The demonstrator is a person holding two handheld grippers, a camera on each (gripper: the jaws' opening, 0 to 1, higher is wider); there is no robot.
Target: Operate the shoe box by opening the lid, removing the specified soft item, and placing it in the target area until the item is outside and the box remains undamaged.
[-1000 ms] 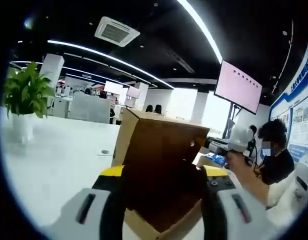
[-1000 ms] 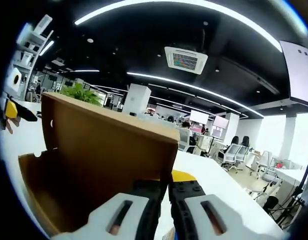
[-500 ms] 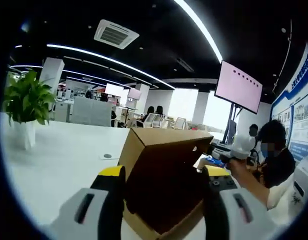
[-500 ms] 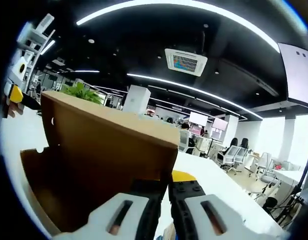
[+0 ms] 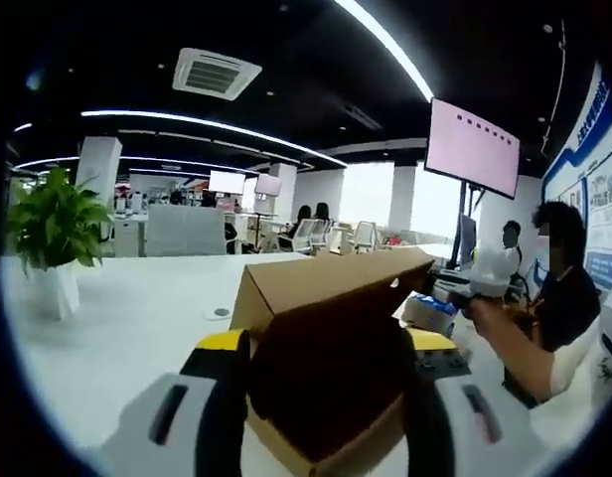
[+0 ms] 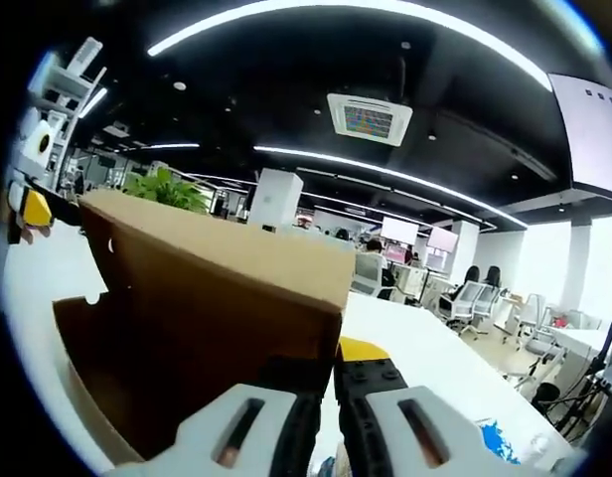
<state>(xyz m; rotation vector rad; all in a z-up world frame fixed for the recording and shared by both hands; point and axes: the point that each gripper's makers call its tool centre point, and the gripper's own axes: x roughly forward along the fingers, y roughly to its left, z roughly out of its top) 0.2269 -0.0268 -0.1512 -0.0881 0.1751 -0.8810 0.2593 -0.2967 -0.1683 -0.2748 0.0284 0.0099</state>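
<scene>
The right hand-held gripper (image 6: pixel 321 397), clenched on the lid (image 6: pixel 227 288), has swung it lower; the shoe box (image 5: pixel 321 397) sits between the left hand-held gripper's (image 5: pixel 321 383) released jaws on the worktop (image 5: pixel 127 328); opening unfinished

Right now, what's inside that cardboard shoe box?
The shoe box shows bare brown cardboard walls under its raised lid. The bottom is hidden by the gripper and the front wall, so any contents can't be seen.

shoe box (image 5: pixel 326 368): brown cardboard, matt, plain | lid (image 6: pixel 217 260): same matt cardboard | table (image 5: pixel 127 328): white, smooth, faint sheen | left gripper (image 5: pixel 321 397): smooth white, black and yellow plastic
</scene>
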